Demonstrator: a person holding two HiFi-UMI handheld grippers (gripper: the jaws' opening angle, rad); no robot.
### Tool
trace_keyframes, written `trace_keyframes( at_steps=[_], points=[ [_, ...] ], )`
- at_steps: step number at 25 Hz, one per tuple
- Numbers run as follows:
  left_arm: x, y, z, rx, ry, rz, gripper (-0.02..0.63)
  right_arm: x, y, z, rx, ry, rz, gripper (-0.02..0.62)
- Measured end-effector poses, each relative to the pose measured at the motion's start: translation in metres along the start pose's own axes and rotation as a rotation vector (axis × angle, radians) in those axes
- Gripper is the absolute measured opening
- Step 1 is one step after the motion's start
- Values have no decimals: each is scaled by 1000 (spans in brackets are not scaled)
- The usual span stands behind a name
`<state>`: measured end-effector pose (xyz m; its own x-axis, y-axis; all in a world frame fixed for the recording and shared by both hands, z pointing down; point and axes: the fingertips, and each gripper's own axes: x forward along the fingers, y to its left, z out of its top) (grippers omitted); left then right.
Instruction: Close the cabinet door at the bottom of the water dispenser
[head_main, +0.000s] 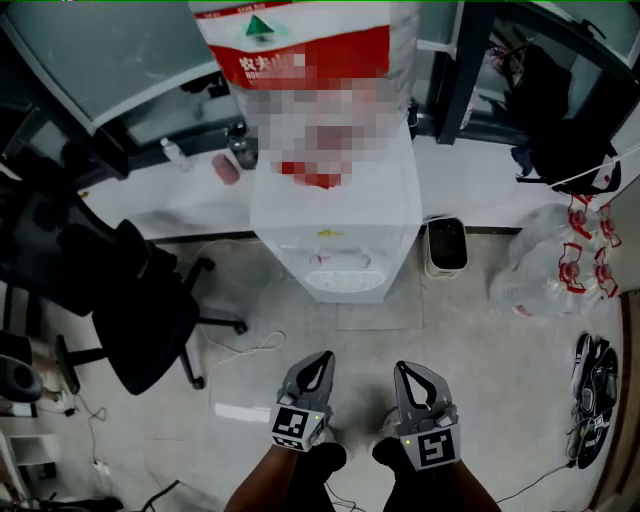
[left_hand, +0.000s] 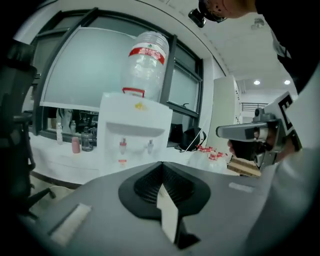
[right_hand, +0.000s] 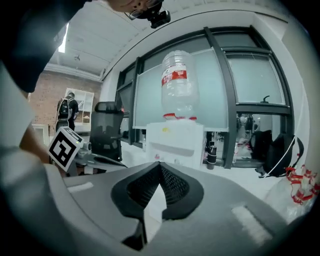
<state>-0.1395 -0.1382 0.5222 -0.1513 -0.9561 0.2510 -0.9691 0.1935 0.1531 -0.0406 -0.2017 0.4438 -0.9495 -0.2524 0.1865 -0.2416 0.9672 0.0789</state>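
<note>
Left tool (head_main: 322, 360) and right tool (head_main: 404, 370) face upright dispenser (head_main: 340, 225).

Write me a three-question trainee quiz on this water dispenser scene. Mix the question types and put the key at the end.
1. True or false: the left gripper holds something between its jaws.
2. In the head view, what stands left of the water dispenser? A office chair, B ladder, C bicycle.
3. Fill in: the bottle on the dispenser bears a ___ label.
Key: 1 false; 2 A; 3 red.
</note>
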Motion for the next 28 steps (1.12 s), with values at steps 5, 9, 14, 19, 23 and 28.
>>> trace_keyframes(
  at_steps=[5, 9, 14, 19, 23, 28],
  points=[
    [-71, -36, 110, 0, -20, 10, 18, -34, 5, 104, 5, 22, 29, 3],
    [-107, -48, 171, -18, -62, 32, 18, -47, 17, 164, -40, -9, 53, 3],
    [-122, -61, 223, 50, -133, 28, 18, -58, 25, 216, -102, -91, 69, 3],
    [-134, -60, 253, 76, -183, 38, 18, -66, 30, 239, -102, -126, 58, 3],
    [-140, -64, 261, 77, -200, 47, 18, -71, 31, 241, -66, -122, 44, 3],
    [-142, -69, 262, 86, -199, 44, 18, -71, 33, 243, -74, -88, 41, 3]
  ],
)
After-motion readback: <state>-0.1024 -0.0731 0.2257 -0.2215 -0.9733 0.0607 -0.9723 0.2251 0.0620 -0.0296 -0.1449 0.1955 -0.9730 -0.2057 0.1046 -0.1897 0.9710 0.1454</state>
